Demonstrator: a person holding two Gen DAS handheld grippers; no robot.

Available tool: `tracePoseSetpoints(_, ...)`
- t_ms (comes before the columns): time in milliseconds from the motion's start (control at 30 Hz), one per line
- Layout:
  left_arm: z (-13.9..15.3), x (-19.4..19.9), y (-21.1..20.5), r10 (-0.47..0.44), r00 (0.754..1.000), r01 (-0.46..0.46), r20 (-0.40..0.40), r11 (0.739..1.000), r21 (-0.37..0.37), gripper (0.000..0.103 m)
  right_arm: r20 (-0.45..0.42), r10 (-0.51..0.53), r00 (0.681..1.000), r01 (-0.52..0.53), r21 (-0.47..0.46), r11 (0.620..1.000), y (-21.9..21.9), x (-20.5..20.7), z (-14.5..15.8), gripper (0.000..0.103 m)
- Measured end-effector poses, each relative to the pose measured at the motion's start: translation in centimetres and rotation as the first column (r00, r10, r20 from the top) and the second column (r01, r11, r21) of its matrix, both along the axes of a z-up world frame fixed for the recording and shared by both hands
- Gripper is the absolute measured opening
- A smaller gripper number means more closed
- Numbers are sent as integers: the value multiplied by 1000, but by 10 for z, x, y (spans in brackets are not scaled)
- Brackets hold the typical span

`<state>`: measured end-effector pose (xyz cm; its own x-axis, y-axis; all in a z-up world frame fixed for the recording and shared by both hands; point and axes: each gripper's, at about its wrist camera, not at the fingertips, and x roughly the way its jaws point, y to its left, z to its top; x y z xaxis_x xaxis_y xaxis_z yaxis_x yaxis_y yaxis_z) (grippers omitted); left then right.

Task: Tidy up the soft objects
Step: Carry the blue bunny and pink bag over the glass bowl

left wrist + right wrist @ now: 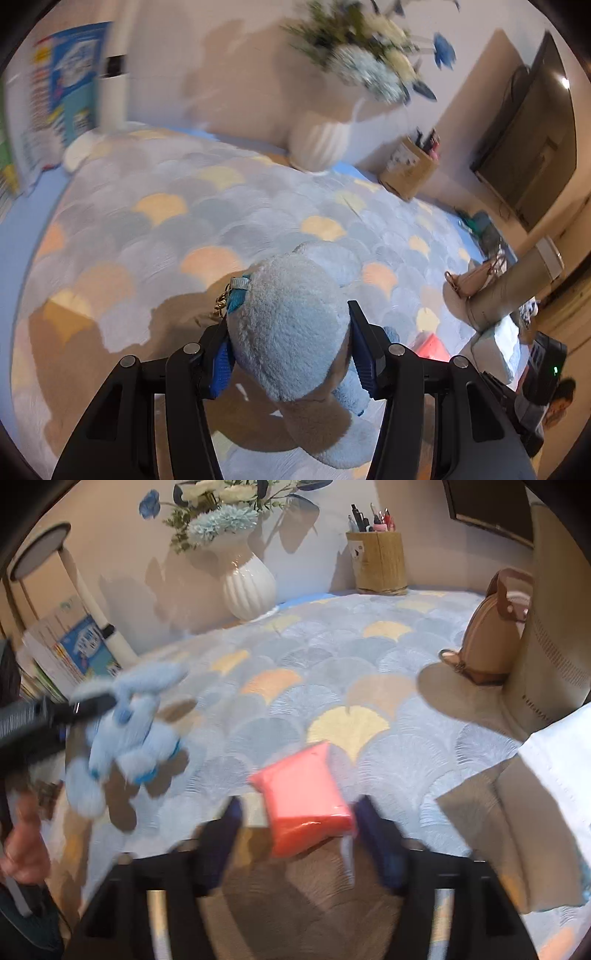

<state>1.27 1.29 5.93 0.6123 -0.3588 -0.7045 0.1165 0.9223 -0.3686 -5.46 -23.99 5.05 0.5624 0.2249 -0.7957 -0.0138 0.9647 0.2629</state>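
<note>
A light blue plush toy (295,288) hangs above the fan-patterned cloth (166,229), and my left gripper (288,317) is shut on its body, blue pads pressing both sides. From the right wrist view the same plush toy (125,731) shows blurred at the left, held by the left gripper (74,709). A pink soft block (306,794) in clear wrap lies on the cloth between the fingers of my right gripper (299,805). That gripper is open, with a gap between the block and the left finger.
A white vase (249,587) of flowers and a wooden pen holder (380,561) stand at the back wall. A tan bag (491,642) leans at the right, a white fabric edge (561,775) beside it. Books (74,650) stand at the left. A hand (26,845) shows low left.
</note>
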Motion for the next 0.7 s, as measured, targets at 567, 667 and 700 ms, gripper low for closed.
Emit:
tracePoseSetpoints(567, -22, -45, -17, -93, 996, 93, -2, 996, -14, 51, -33, 101, 994, -106, -306, 946, 34, 28, -1, 39)
tracePoseSetpoints(667, -13, -53, -19, -116, 993, 116, 21, 993, 1, 51, -39, 135, 990, -140, -228, 963, 37, 18, 5, 39)
tracePoseSetpoints(700, -8, -54, -21, -122, 992, 122, 29, 993, 4, 51, -41, 138, 990, -143, -196, 970, 38, 14, 6, 39)
